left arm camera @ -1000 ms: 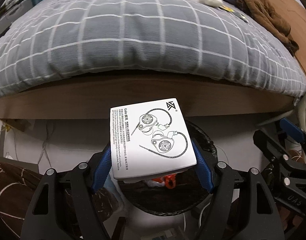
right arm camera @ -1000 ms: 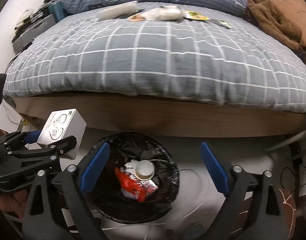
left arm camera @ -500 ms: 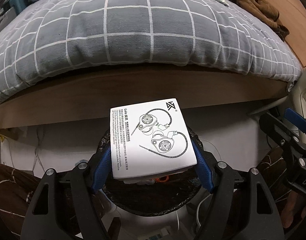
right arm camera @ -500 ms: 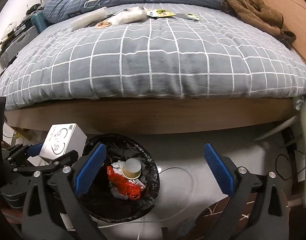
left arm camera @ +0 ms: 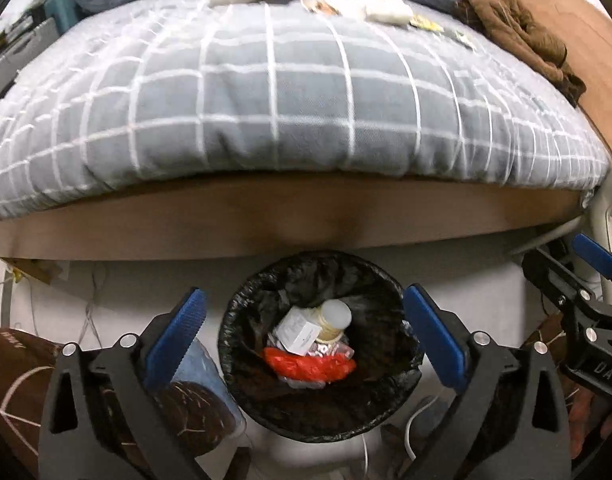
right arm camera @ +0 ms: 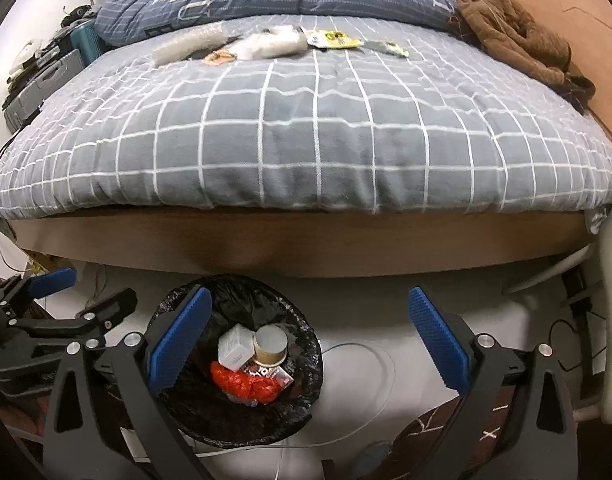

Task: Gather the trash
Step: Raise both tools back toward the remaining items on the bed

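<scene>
The white box (left arm camera: 297,330) lies in the black-lined bin (left arm camera: 320,344) at lower centre, atop a jar and red wrapper. The left gripper (left arm camera: 304,334) is opening above it with nothing between its jaws; the right gripper (right arm camera: 306,340) gapes wide and empty. More litter (right arm camera: 266,46) waits at the frame's top on the bed, and a hasty reach might snag the quilt.

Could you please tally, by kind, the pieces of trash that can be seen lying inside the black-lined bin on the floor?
White cardboard box: 1
Round lidded container: 1
Red crumpled plastic wrapper: 1
Printed flat packet: 1
Total: 4 visible; anything buried beneath them cannot be seen.
</scene>
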The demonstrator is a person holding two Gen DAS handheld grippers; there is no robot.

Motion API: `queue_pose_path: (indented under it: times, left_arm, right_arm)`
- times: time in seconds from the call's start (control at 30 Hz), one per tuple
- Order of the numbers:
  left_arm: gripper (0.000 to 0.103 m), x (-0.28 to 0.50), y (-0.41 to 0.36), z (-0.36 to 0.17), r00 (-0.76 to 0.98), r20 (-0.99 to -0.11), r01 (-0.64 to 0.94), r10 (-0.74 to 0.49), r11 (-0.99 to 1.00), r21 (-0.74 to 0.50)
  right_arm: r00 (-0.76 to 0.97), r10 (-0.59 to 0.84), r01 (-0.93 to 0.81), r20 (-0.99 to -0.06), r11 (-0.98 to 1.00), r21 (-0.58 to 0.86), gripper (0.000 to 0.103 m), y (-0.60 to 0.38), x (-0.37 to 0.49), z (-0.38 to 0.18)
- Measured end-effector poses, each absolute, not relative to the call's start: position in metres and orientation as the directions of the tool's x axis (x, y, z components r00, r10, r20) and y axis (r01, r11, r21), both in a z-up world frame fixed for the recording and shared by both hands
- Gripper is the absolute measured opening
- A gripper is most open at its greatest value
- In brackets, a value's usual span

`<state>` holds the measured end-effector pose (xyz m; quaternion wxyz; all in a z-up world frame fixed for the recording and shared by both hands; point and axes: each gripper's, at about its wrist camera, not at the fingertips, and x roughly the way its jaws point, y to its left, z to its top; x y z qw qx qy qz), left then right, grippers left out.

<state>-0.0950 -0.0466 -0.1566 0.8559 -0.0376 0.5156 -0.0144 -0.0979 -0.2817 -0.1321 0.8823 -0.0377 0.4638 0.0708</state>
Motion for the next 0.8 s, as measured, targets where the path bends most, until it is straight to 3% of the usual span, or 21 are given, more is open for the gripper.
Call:
queue_pose_path:
  times: [0.8]
  left_arm:
    - [0.097,-0.091,-0.015,-0.048,0.626,-0.778,-0.062,-0.044,0.992,-0.106]
  right_arm:
    - [0.687,0.109,-0.171,-0.718,0.985,-0.014,0.095,-0.268,-0.091,-0.032]
